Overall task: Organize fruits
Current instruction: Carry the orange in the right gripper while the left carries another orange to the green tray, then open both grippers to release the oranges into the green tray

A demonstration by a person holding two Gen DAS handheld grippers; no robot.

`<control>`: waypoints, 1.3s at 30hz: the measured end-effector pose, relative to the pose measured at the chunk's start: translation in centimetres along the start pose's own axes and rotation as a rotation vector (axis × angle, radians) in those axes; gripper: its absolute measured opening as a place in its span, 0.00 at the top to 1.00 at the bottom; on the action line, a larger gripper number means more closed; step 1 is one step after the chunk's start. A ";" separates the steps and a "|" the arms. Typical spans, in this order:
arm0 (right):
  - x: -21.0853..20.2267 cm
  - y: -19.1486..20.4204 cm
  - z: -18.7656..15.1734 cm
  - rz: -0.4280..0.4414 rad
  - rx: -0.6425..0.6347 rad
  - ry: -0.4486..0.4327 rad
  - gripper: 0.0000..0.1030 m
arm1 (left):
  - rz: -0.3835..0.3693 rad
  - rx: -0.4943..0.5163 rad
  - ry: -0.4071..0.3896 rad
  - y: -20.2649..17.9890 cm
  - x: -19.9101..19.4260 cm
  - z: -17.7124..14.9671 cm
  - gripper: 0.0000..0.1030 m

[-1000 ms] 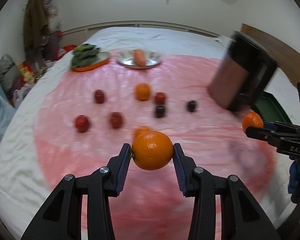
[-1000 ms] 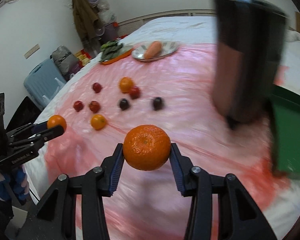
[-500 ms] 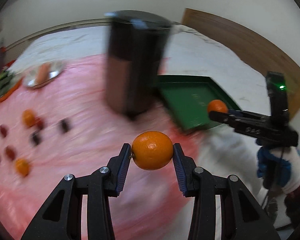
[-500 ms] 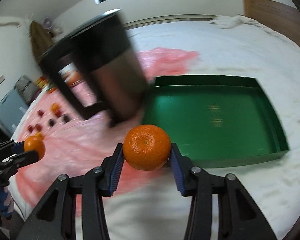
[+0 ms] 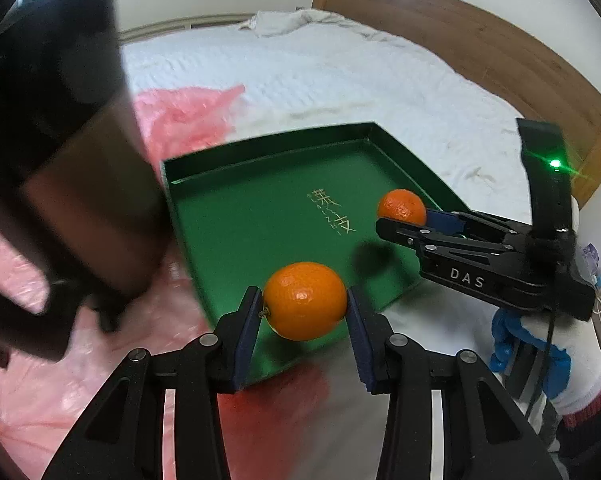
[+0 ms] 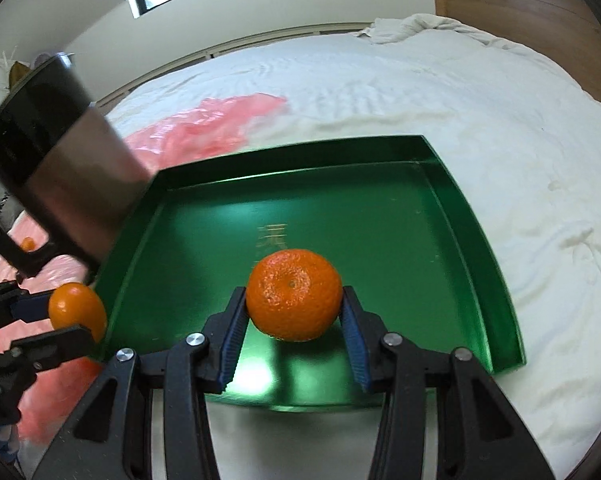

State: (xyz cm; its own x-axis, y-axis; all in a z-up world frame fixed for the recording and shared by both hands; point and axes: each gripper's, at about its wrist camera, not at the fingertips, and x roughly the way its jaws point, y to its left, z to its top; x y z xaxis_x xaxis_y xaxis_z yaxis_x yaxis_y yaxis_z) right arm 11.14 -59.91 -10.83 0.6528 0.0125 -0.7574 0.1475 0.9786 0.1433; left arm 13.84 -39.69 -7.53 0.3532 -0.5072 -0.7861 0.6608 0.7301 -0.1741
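My left gripper (image 5: 304, 304) is shut on a smooth orange (image 5: 305, 300) and holds it over the near left edge of a green tray (image 5: 236, 216). My right gripper (image 6: 294, 300) is shut on a second, dimpled orange (image 6: 294, 294) and holds it above the near part of the same tray (image 6: 400, 240). The right gripper with its orange (image 5: 402, 206) shows in the left wrist view at the tray's right side. The left gripper's orange (image 6: 76, 310) shows in the right wrist view by the tray's left edge. The tray holds nothing.
A tall dark metal jug with a handle (image 5: 60, 168) stands close at the tray's left, on pink plastic sheeting (image 5: 180, 116) over a white bed (image 6: 420, 92). A wooden headboard (image 5: 480, 48) runs along the far right. One small orange (image 6: 28, 244) lies beyond the jug.
Both grippers have swung right, away from the scattered fruit, and closed in on the green tray. Each still holds its orange, now over the tray.
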 end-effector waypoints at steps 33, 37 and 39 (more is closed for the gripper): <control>-2.5 1.5 -0.1 -0.110 -0.049 -0.010 0.00 | 0.130 0.091 -0.020 -2.4 -0.1 -0.2 0.49; -4.6 2.1 -0.4 -0.118 -0.051 -0.037 0.00 | 0.129 0.097 -0.079 -3.0 -2.9 -1.2 0.49; -5.7 2.6 -0.6 -0.120 -0.054 -0.050 0.00 | 0.132 0.099 -0.101 -3.2 -4.1 -1.7 0.49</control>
State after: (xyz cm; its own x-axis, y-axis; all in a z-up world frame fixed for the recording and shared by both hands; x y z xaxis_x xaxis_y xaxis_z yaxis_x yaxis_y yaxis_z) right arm 7.36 -57.34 -6.55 0.6693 -0.1142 -0.7341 0.1875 0.9821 0.0182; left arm 9.17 -39.16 -4.77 0.5026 -0.4573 -0.7336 0.6643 0.7473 -0.0108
